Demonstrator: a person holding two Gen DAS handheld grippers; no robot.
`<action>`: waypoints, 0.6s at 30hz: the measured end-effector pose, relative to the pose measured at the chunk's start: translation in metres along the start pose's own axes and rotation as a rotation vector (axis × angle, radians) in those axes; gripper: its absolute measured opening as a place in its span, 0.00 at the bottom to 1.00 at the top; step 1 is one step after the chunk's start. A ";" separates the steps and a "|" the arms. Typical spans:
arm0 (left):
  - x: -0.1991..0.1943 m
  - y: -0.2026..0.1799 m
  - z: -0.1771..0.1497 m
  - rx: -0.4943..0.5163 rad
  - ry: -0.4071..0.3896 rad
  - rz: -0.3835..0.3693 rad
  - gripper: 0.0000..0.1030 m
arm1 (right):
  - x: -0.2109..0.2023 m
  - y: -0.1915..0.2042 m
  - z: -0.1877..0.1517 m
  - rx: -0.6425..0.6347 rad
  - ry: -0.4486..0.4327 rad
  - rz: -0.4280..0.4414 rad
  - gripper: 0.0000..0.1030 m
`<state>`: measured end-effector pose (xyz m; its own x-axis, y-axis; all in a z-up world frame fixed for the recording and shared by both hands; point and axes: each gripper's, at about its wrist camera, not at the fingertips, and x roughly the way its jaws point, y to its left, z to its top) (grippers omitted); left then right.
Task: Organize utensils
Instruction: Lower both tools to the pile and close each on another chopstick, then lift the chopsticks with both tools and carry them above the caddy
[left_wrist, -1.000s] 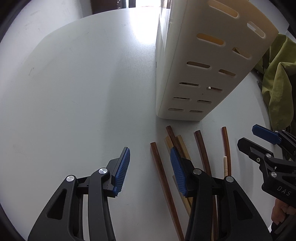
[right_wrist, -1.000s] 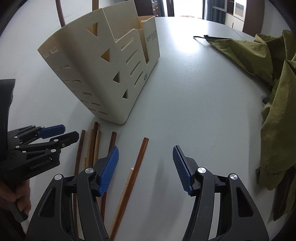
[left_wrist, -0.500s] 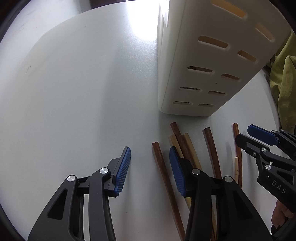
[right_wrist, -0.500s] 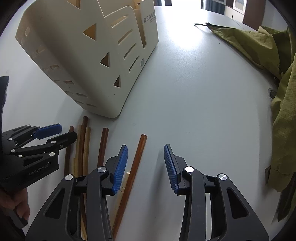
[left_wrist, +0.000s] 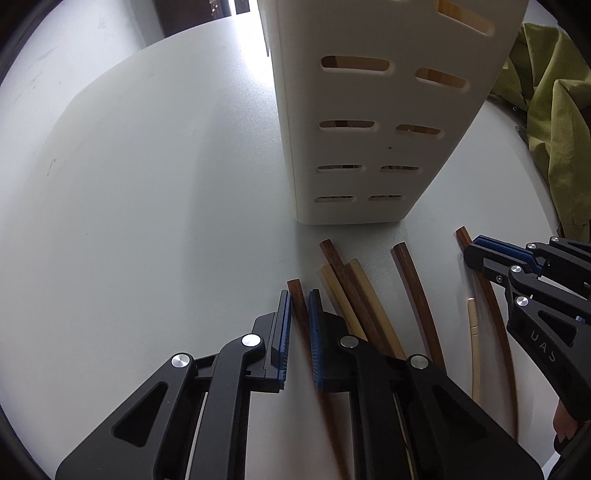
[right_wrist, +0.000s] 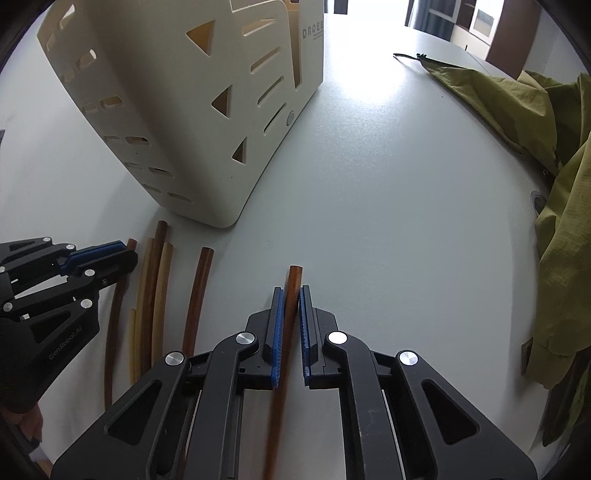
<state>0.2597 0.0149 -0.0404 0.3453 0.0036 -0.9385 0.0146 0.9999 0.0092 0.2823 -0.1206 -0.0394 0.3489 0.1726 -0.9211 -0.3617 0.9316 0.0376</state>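
Right wrist: held chopstick lower end blurred

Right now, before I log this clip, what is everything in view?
Slotted plastic utensil holder: one, cream, upright behind the sticks.
Wooden sticks: seven, four dark brown and three pale, lying on the table before the holder.
Crumpled fabric: one, olive green, right side.
Table: one, white.
Left gripper: black, blue fingers, shut on leftmost dark brown stick.
Right gripper: same colours, shut on rightmost dark brown stick.
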 end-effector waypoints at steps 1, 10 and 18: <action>0.000 0.001 0.001 -0.011 0.005 -0.013 0.07 | 0.000 -0.002 0.000 0.009 0.000 0.013 0.08; -0.033 0.010 -0.005 -0.013 -0.091 -0.013 0.07 | -0.032 -0.005 -0.009 0.001 -0.119 0.073 0.07; -0.089 0.033 -0.026 -0.032 -0.220 -0.093 0.07 | -0.078 -0.004 -0.006 0.016 -0.260 0.103 0.07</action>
<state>0.2044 0.0483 0.0346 0.5401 -0.0890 -0.8369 0.0276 0.9957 -0.0881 0.2515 -0.1399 0.0297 0.5218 0.3405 -0.7822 -0.3932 0.9097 0.1337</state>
